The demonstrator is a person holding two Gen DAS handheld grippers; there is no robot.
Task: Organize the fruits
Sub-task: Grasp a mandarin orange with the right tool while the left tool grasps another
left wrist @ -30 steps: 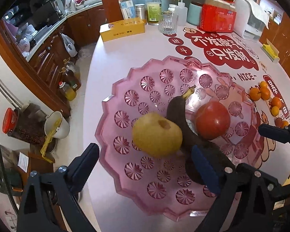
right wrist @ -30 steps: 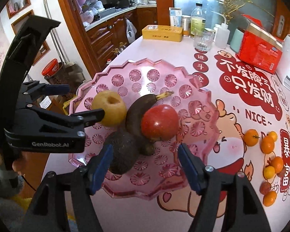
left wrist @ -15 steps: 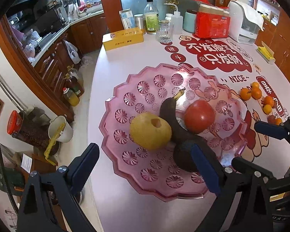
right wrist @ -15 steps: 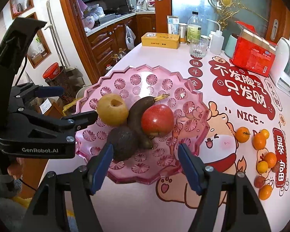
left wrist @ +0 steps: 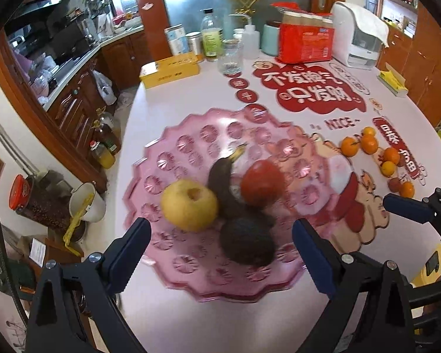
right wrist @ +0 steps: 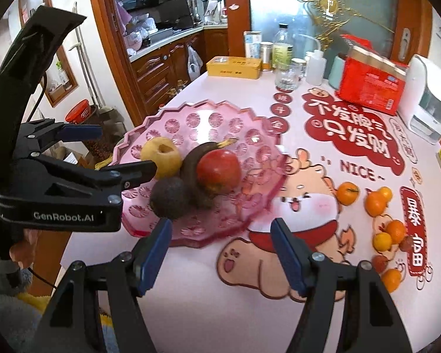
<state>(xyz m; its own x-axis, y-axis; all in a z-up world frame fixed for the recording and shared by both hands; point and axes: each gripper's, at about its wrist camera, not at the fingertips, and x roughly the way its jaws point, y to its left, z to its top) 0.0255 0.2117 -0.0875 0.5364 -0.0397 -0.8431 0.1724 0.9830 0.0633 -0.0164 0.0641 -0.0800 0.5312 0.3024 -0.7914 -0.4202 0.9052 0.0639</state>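
Left wrist view: the left gripper (left wrist: 220,244) has its jaws wide apart with nothing clamped. Ahead of the fingers, on the table (left wrist: 191,94), sits the pink plate (left wrist: 173,153), blurred. On it, just beyond the left finger, lies the yellow apple (left wrist: 188,204); between the fingers, the dark avocado (left wrist: 247,241); past that, the black banana (left wrist: 225,182), touching both; and toward the right finger, the red apple (left wrist: 261,184) against the banana. Farther right, off the plate, a loose cluster of oranges (left wrist: 367,144) lies on the table. The right gripper's (left wrist: 408,209) blue tip shows at the right edge.

Right wrist view: the right gripper (right wrist: 220,244) also stands apart and empty, over the table (right wrist: 191,294) just short of the plate's (right wrist: 220,117) near rim. The avocado (right wrist: 169,197) lies just beyond the left finger, with the yellow apple (right wrist: 161,160) behind it, the banana (right wrist: 197,161) and red apple (right wrist: 219,170) ahead of centre. The oranges (right wrist: 376,203) lie ahead to the right, well apart from the plate. The left gripper (right wrist: 123,153) reaches in from the left, open, its lower finger overlapping the yellow apple; whether they touch I cannot tell.
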